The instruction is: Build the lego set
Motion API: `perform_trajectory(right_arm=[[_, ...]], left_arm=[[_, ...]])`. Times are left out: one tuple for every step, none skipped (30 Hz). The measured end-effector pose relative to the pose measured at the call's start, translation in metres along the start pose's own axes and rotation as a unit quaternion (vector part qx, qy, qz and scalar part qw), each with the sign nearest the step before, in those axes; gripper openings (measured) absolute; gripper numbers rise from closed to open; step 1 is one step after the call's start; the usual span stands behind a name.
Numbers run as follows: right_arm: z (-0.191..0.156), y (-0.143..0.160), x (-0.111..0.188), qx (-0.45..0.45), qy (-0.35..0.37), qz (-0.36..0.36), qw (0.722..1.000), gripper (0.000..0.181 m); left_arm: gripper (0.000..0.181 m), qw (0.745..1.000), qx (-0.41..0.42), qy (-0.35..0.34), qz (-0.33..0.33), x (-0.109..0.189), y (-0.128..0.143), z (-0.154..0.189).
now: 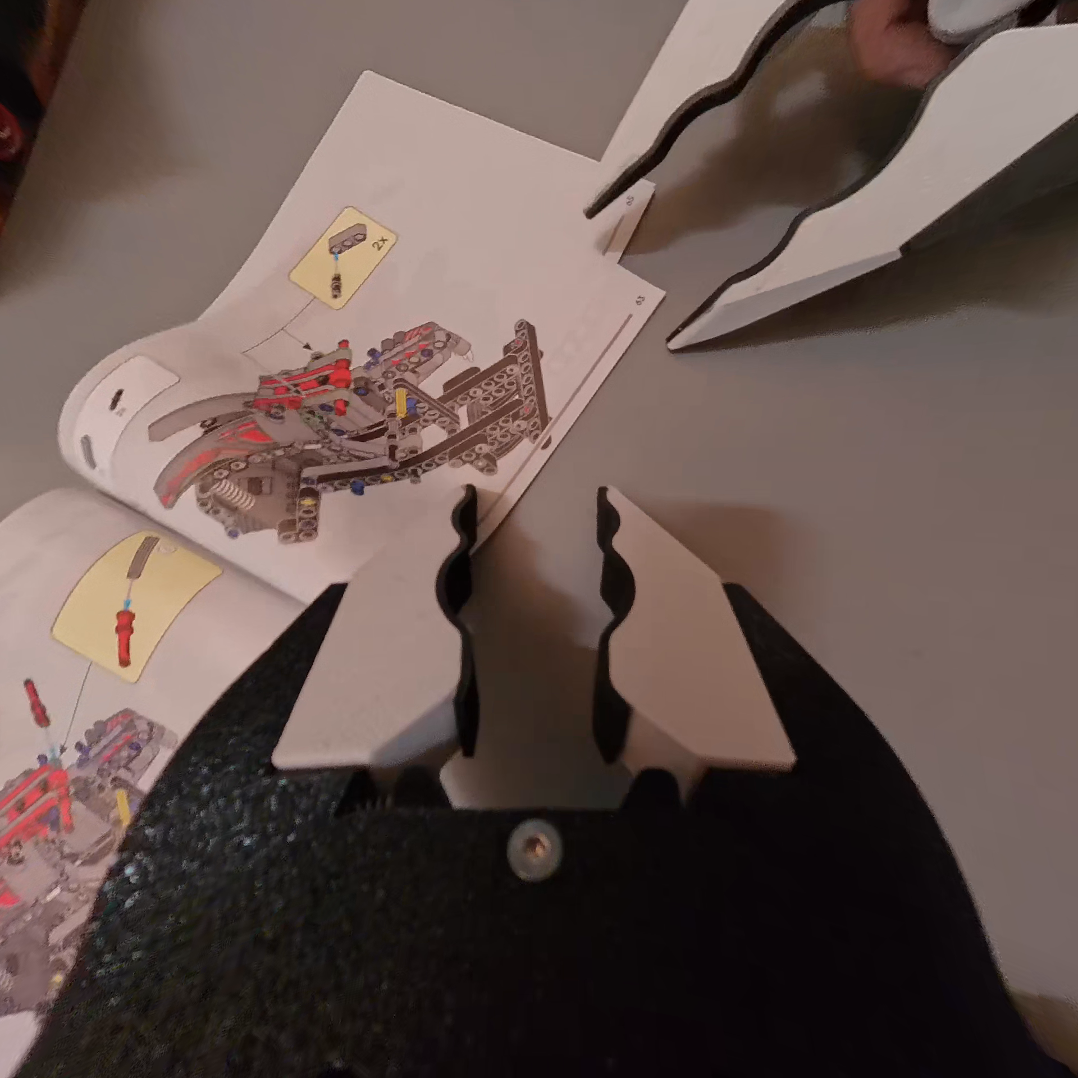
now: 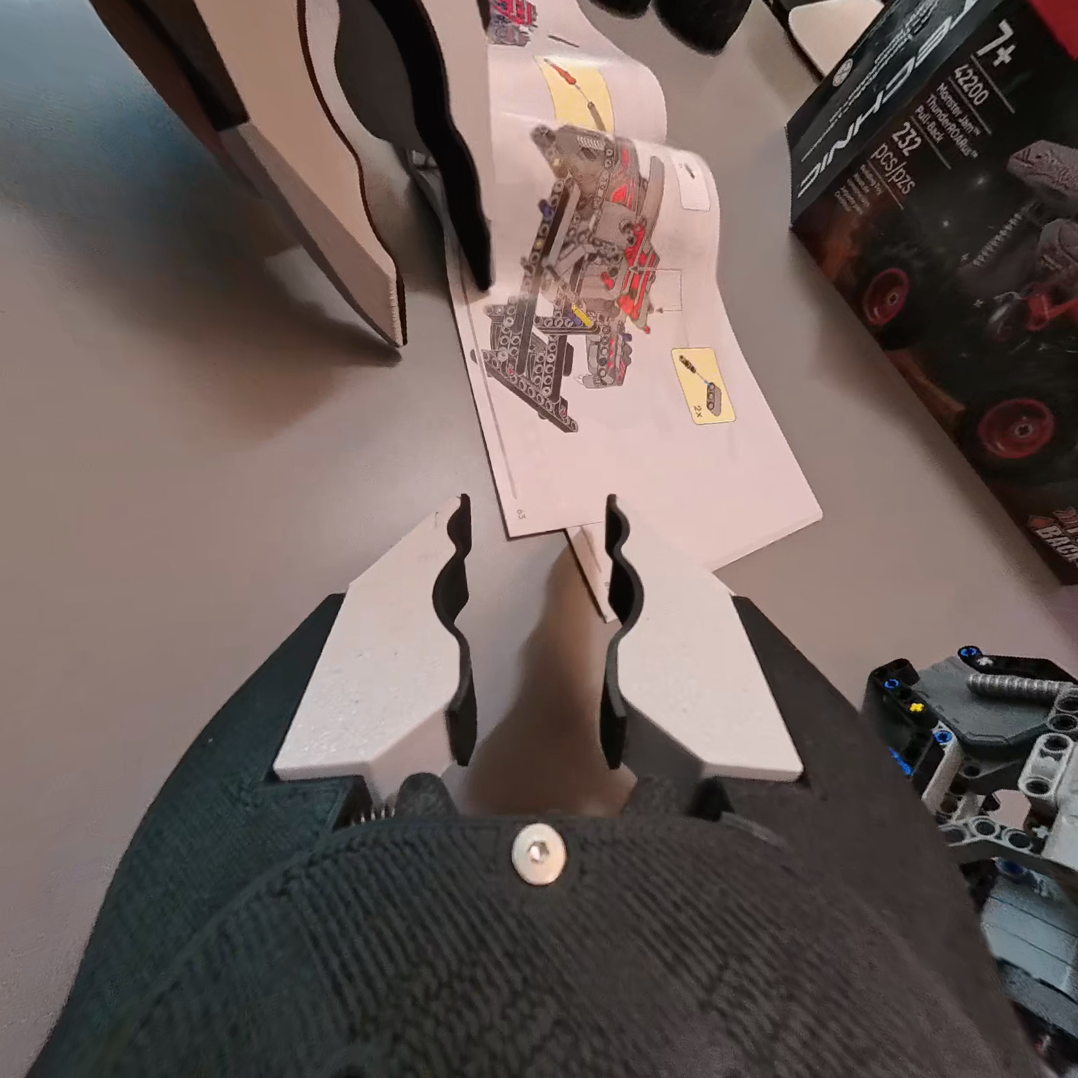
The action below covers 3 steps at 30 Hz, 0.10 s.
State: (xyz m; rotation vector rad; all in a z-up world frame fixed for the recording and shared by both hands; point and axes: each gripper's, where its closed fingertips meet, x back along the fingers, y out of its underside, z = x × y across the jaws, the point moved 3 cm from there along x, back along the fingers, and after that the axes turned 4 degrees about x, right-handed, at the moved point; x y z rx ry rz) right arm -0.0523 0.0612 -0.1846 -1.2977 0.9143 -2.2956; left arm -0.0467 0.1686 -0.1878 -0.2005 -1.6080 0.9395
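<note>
An open instruction booklet [image 1: 443, 280] lies on the grey table, its pages curling up; it also shows in the right wrist view [image 2: 630, 408]. My left gripper [image 1: 534, 496] is open and empty, its tips at the booklet's near corner. My right gripper [image 2: 536, 504] is open and empty, its tips at the opposite corner of the same page. Each gripper shows in the other's view: the right gripper [image 1: 636, 274] at top right, the left gripper [image 2: 443, 309] at top left. A partly built grey and black lego model [image 2: 986, 776] sits to the right of my right gripper.
The dark lego set box [image 2: 956, 245] stands at the right of the booklet. A person's hand [image 1: 892, 46] holds the right gripper at top right. The grey table [image 1: 816, 525] lies bare between the grippers. Some 8 cm of space lies between my two pairs of fingers.
</note>
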Motion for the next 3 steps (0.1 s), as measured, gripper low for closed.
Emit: perform_trajectory(right_arm=[[0.0017, -0.0006, -0.0012, 0.003, 0.003, -0.002, 1.000, 0.045], [0.0033, -0.0013, -0.0031, 0.003, 0.005, -0.003, 1.000, 0.045], [0.0026, -0.0020, -0.0049, -0.002, -0.003, -0.002, 1.000, 0.041]], left_arm=[[0.038, 1.000, -0.001, -0.005, 0.005, 0.0008, 0.0004, -0.0008], [0.036, 1.000, -0.002, -0.010, 0.012, 0.0016, -0.0006, -0.0018], [0.034, 1.000, -0.005, -0.017, 0.021, 0.0027, -0.0028, -0.0028]])
